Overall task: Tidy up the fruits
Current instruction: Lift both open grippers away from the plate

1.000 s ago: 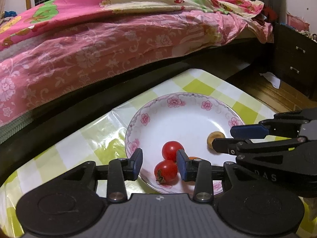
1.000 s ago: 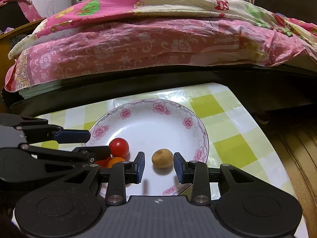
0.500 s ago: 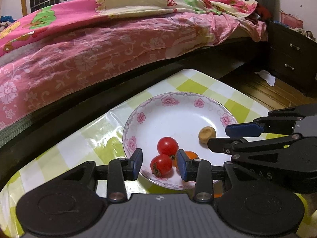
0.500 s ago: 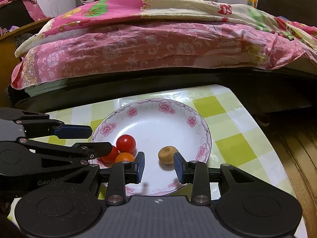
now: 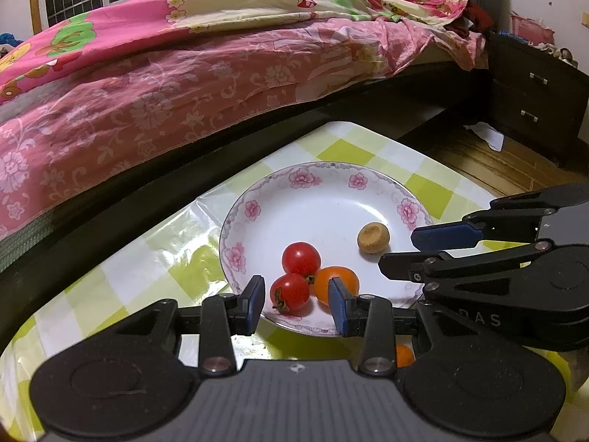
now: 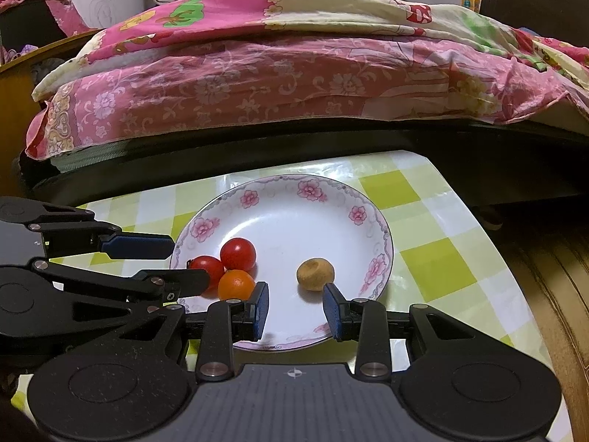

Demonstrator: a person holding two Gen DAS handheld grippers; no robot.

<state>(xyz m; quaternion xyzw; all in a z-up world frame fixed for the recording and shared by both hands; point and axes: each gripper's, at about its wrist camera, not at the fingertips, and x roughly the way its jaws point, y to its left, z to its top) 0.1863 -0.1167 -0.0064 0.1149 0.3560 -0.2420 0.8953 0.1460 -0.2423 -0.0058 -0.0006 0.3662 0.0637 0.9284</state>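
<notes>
Since a second ago both claws have drawn back toward the near edge of the plate [image 5: 235,221], and that retreat has uncovered an orange fruit [image 5: 337,284] that was almost hidden behind the left claw's right finger at the start. In the left wrist view the left claw [image 5: 296,304] hangs with its jaws moderately apart and nothing between them, its blue pads just at the plate's near rim; the near red tomato [image 5: 290,293] sits beyond the gap, touching the orange fruit on its right and the far red tomato [image 5: 301,259] behind it. A small tan fruit [image 6: 315,273] lies alone to the right on the plate, apart from the cluster, and the right claw [image 6: 296,309] is likewise open to a middling width and holds nothing, its pads short of that fruit. All four fruits rest on the flowered plate, which stands on the green-checked surface [image 6: 434,258] beside the bed [image 6: 294,84]. Another orange piece [image 5: 404,355] peeps out low behind the left claw's frame, off the plate; what it is cannot be told. By my reading a placing has just ended and both claws are free, so any fruit left off the plate would be the next job.
</notes>
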